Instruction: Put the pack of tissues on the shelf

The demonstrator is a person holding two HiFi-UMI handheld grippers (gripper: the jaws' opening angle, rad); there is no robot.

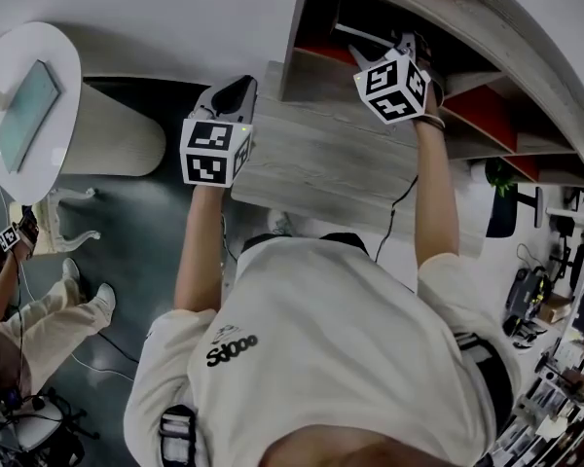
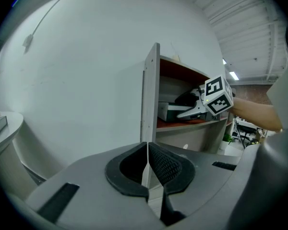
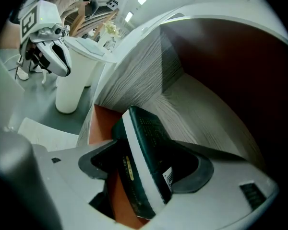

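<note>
Inside the shelf's red-floored compartment point(image 3: 100, 124), our right gripper point(image 3: 146, 166) grips the pack of tissues point(image 3: 143, 137) between wide-set jaws, its long axis pointing deeper in, while our left gripper point(image 2: 148, 170) hangs closed and empty outside.

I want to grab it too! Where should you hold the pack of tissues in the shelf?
Probably by its two broad flat faces, coming in from the open front of the shelf: the pack of tissues stands on edge, slightly tilted, thin side facing out.
</note>
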